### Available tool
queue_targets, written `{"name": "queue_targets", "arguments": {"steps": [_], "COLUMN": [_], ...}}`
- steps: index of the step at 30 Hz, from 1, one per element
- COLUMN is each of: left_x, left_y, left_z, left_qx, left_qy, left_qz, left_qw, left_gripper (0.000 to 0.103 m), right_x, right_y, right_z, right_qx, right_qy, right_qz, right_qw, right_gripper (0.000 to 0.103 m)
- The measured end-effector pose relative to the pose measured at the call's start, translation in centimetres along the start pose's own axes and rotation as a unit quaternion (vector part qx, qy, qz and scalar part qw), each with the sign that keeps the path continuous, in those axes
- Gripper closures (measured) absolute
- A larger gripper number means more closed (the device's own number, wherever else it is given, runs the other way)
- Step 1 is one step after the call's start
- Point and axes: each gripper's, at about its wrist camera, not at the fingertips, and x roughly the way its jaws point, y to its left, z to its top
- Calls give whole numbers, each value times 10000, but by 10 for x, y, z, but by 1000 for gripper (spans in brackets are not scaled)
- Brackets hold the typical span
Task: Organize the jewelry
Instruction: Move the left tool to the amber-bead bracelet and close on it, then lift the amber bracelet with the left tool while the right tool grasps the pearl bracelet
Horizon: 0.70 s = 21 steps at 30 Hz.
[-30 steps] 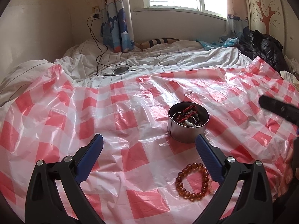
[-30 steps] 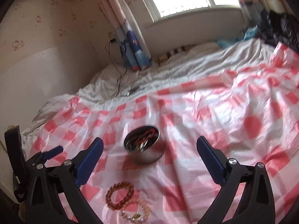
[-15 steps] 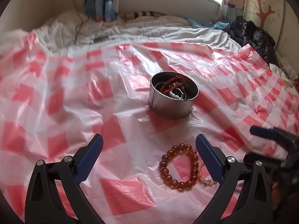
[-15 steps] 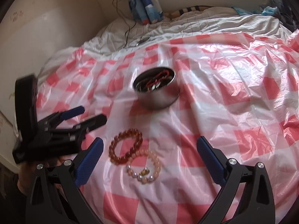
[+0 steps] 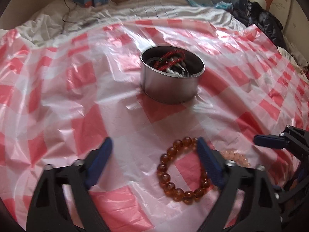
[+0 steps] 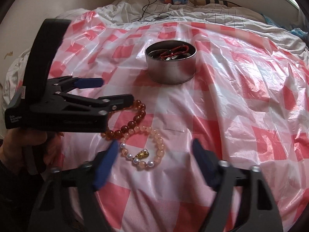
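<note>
Bracelets on checked plastic sheet [image 6: 241,96]: amber bracelet [image 5: 181,171] under spread left gripper [image 5: 154,160], pink pearl bracelet [image 6: 146,147] between parted right gripper [image 6: 154,154] fingers, jewelry tin [image 6: 171,65] mid-sheet.

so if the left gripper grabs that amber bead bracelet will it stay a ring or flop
The amber bead bracelet is separate round beads on a string, so it will probably sag into a loop rather than stay a ring. The glossy beads may slip between the left gripper pads. On the slick checked plastic sheet it likely slides when nudged.
</note>
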Motion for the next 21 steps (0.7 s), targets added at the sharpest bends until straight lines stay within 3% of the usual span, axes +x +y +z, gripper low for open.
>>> {"name": "queue_targets", "arguments": {"steps": [2, 4, 5, 6, 9, 12, 17, 21], "left_x": [9, 9, 7, 5, -2, -19, -50, -61], "left_y": [-5, -8, -7, -6, -3, 4, 25, 34], "left_z": [-5, -6, -5, -6, -6, -5, 5, 15], "left_qx": [123, 217, 168, 137, 102, -146, -606, -794], "left_qy": [217, 232, 279, 293, 291, 91, -343, -544], "left_qz": [31, -4, -135, -183, -389, -763, -1301, -1573], "left_qw": [9997, 9995, 9994, 9993, 9988, 9969, 9891, 9829], "left_gripper": [50, 72, 89, 93, 93, 93, 93, 93], "right_x": [10, 10, 10, 10, 6, -2, -23, -34], "right_y": [1, 3, 4, 7, 14, 4, -25, -42], "right_z": [-1, -1, -1, -2, -3, 0, 4, 8], "right_qx": [-78, -125, -162, -247, -416, -101, 787, 1249], "right_qy": [215, 218, 228, 211, 114, -53, -510, -828], "right_qz": [-139, -88, -78, -106, -188, 118, 1105, 1835], "right_qw": [9996, 9996, 9996, 9994, 9989, 9999, 9894, 9715], "right_gripper": [51, 76, 79, 87, 94, 94, 94, 94]}}
